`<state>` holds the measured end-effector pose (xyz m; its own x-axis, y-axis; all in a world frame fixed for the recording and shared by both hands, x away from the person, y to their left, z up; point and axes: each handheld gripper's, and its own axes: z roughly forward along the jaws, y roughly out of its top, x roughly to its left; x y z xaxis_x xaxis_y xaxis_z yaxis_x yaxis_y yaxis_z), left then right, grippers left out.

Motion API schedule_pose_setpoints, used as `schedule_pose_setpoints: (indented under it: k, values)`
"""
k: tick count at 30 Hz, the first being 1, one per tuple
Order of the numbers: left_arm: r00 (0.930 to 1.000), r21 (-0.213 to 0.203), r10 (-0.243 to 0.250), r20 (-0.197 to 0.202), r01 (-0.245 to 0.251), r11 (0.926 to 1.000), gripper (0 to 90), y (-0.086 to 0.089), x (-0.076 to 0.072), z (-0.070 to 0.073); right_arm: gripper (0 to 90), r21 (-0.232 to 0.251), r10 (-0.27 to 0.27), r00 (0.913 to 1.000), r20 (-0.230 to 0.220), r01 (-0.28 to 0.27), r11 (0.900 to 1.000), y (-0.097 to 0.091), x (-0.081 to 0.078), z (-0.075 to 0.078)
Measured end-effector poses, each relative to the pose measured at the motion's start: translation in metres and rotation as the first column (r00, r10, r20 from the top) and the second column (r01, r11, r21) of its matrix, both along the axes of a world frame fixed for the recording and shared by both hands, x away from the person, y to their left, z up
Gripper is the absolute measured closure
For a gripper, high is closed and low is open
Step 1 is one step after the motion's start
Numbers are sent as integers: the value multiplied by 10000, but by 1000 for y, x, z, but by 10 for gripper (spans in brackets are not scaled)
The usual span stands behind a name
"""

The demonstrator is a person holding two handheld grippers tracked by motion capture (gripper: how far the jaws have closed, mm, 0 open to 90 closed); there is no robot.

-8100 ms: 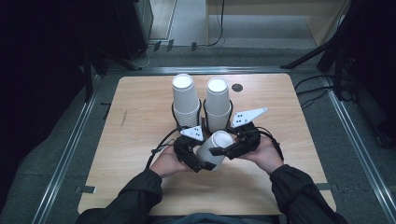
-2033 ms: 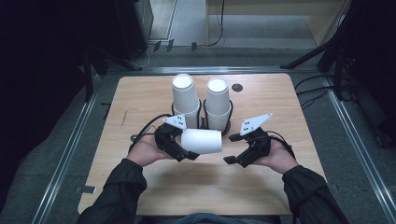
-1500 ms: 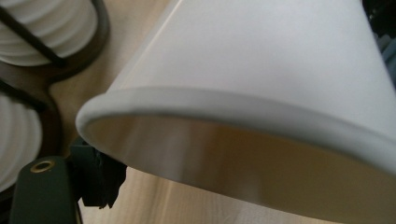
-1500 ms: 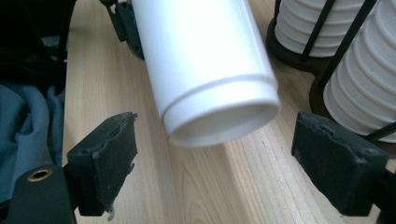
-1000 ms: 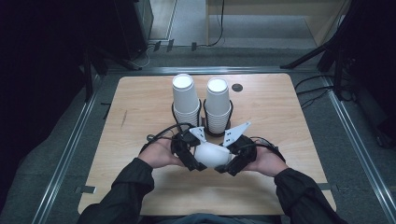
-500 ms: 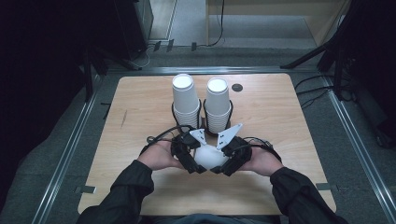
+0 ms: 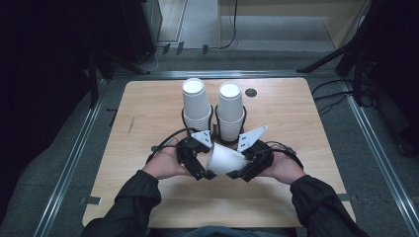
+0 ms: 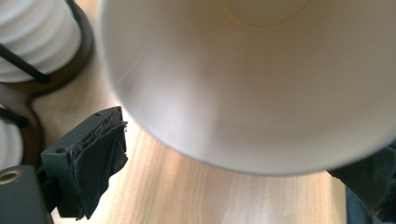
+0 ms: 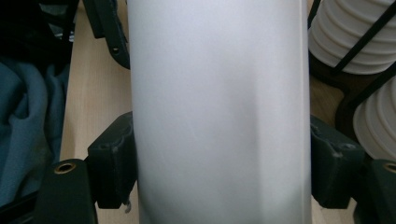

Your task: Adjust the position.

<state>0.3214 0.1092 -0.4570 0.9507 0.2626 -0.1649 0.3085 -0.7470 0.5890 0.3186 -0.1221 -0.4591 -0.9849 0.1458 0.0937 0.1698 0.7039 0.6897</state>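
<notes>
A white paper cup (image 7: 225,159) lies on its side between both hands, just above the wooden table (image 7: 148,123). My right gripper (image 7: 243,170) is shut on the cup's body. In the right gripper view the cup (image 9: 219,112) runs upward between the jaws of that gripper (image 9: 223,156), and both pads press its wall; they closed on it moments ago and have since eased slightly. My left gripper (image 7: 203,163) is at the cup's open mouth (image 8: 261,84). The jaws of the left gripper (image 8: 240,144) have just been opening, with the rim between them and the left pad (image 8: 95,163) barely clear of it.
Two tall stacks of white cups (image 7: 196,106) (image 7: 230,111) stand mouth down in a black wire holder (image 7: 213,123) just behind the hands. A dark round hole (image 7: 251,92) sits near the table's far edge. Metal rails (image 7: 74,153) run along both sides.
Two seconds ago the left gripper held the cup alone and the right stood apart. The right came in and closed on the cup's body. Both hands have since stayed close together.
</notes>
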Motion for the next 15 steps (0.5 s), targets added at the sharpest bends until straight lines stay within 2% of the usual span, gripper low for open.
schedule_pose_setpoints:
  k: [6, 15]
  values:
    - [9995, -297, 228, 214, -221, 9993, 36, 9, 2, 2, 232, 264, -71, 9999, 127, 67, 9996, -9, 0, 2]
    - [9990, -793, 414, 193, -397, 9961, 36, 19, 2, 4, 230, 581, -553, 9982, 244, 538, 9969, -21, 3, 6]
